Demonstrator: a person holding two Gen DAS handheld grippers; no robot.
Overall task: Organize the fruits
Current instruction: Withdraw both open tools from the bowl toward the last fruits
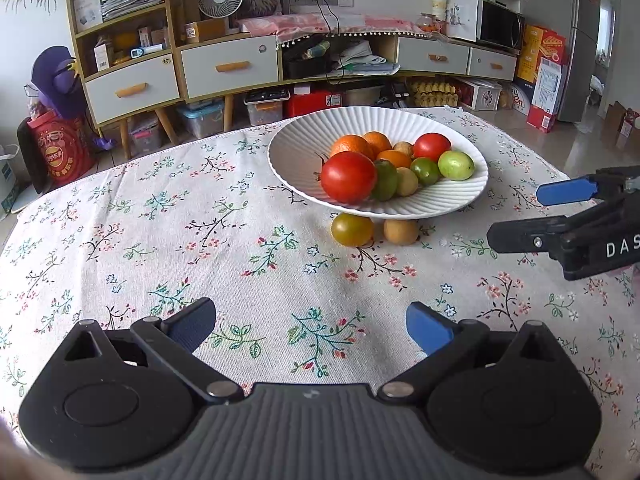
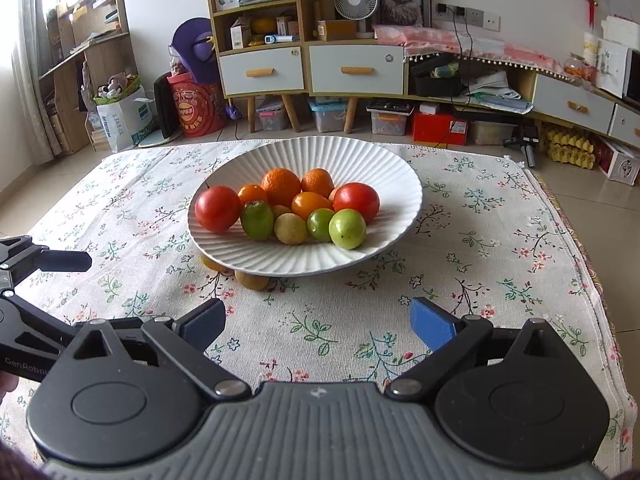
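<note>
Left wrist view showed the left gripper [image 1: 310,326] low over the flowered surface [image 1: 160,248], jaws spread wide and holding nothing, likely ready to grab; the right gripper [image 2: 316,326] was spread and empty too. Farther on, two small fruits [image 1: 374,230] lay tucked by the white plate [image 1: 288,160], probably still waiting to join the piled fruit [image 1: 394,166].

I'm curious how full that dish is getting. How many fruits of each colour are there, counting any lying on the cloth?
Red fruits: 2
Orange fruits: 4
Green fruits: 3
Yellow-brown fruits: 2
Loose fruits on the tablecloth at the plate rim: 2
Total: 13
</note>
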